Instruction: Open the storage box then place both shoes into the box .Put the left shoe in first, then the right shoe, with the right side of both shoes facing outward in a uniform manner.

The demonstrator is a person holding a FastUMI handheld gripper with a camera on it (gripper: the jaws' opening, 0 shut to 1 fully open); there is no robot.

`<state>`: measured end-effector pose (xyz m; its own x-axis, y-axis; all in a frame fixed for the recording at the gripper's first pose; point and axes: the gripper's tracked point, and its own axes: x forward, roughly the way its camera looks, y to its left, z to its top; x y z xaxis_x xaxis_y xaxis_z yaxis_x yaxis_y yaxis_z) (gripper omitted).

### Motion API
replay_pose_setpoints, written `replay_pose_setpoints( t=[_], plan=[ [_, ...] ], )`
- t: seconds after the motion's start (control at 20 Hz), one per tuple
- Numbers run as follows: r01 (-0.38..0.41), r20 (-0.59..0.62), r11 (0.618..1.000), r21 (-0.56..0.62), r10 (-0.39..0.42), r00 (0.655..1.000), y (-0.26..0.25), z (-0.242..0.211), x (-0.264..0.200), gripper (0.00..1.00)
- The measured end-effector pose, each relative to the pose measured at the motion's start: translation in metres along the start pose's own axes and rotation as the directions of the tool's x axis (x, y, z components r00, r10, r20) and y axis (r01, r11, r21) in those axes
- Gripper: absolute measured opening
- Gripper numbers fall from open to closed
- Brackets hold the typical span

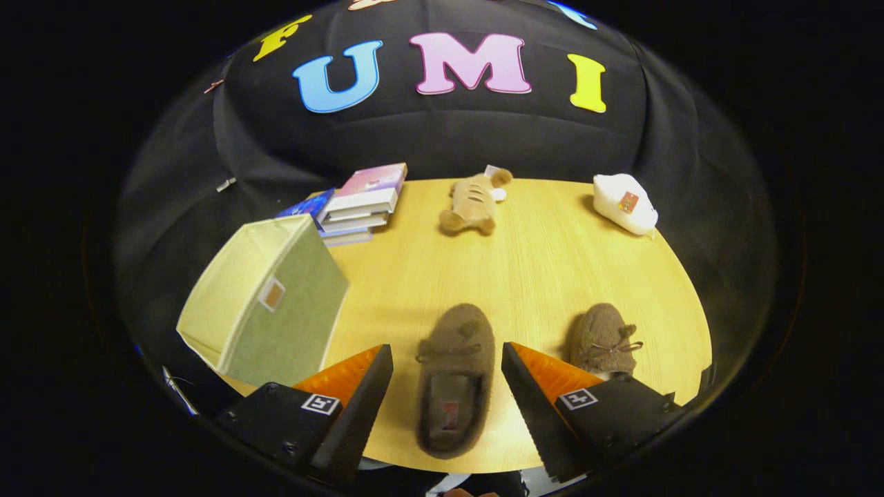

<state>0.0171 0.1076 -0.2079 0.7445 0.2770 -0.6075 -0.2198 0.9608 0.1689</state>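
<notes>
Jaws [447, 366] spread wide, straddling the near shoe [454, 378] without touching it, second shoe [602, 342] just right of the right finger, box [266, 302] open at left on the desk [539, 262], books [359, 203] beyond it

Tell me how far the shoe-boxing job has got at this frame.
Done: the storage box already stands open, nothing visible inside. In hand: the gripper is open, its fingers either side of one brown shoe on the table, not pressing it. Left: both shoes; the other shoe lies beyond the right finger.
</notes>
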Motion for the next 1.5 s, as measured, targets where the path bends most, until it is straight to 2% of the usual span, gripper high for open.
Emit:
replay_pose_setpoints(
  t=[0.25,0.45,0.55,0.65,0.75,0.85,0.9,1.05,1.1,1.3,1.5],
  plan=[
    [0.06,-0.099,0.997,-0.045,-0.064,0.993,-0.036,-0.053,0.029,0.99],
    [0.066,-0.153,0.995,-0.07,-0.076,0.985,-0.041,-0.069,0.064,0.99],
    [0.049,-0.161,0.998,-0.04,-0.055,0.985,-0.034,-0.068,0.079,0.98],
    [0.025,-0.167,1.0,-0.011,-0.026,0.986,-0.025,-0.064,0.086,0.8],
    [0.019,-0.171,1.0,-0.004,-0.019,0.985,-0.023,-0.063,0.086,0.57],
    [0.024,-0.17,1.0,0.016,-0.021,0.985,-0.026,-0.063,0.086,0.48],
    [0.032,-0.172,0.999,0.037,-0.026,0.985,-0.029,-0.063,0.086,0.4],
    [0.046,-0.186,0.994,0.099,-0.027,0.982,-0.036,-0.06,0.086,0.25],
    [0.04,-0.192,0.994,0.099,-0.021,0.981,-0.035,-0.061,0.088,0.12],
    [0.036,-0.224,0.996,0.085,-0.017,0.974,-0.033,-0.062,0.08,0.07],
    [0.034,-0.212,0.99,0.136,-0.004,0.977,-0.022,-0.039,0.059,0.06]
  ],
)
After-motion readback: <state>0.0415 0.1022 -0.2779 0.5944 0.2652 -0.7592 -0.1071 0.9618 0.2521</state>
